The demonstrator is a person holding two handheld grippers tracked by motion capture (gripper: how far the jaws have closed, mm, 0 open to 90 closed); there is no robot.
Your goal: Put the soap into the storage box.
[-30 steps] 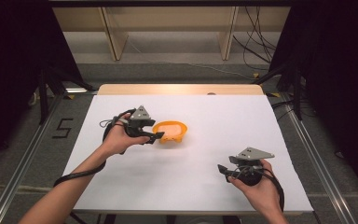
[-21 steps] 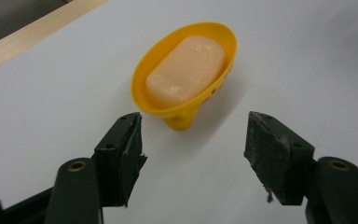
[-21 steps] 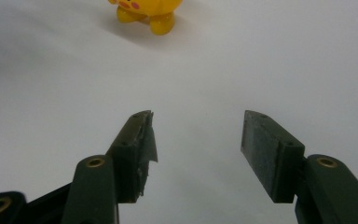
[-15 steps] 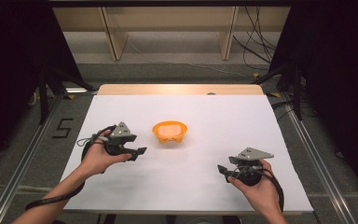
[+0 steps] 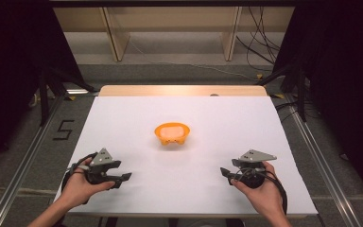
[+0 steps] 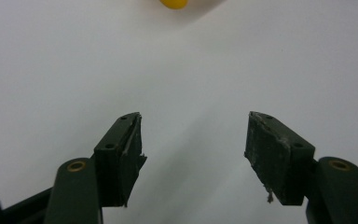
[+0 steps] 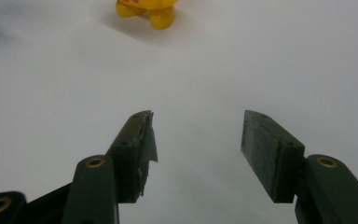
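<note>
a small orange bowl (image 5: pixel 172 133) sits on its stubby feet at the middle of the white table (image 5: pixel 123 118), well apart from both tools and touched by neither. the left gripper (image 5: pixel 123 178), held low near the table's near left corner, has its jaws spread with only bare tabletop between them, and the right gripper (image 5: pixel 225 171), near the near right corner, is spread and empty too. in both gripper views the bowl shows beyond the jaws at the top edge.

Small orange bowl (image 5: pixel 172 133), upright, pale inside, mid-table on white surface, untouched
</note>
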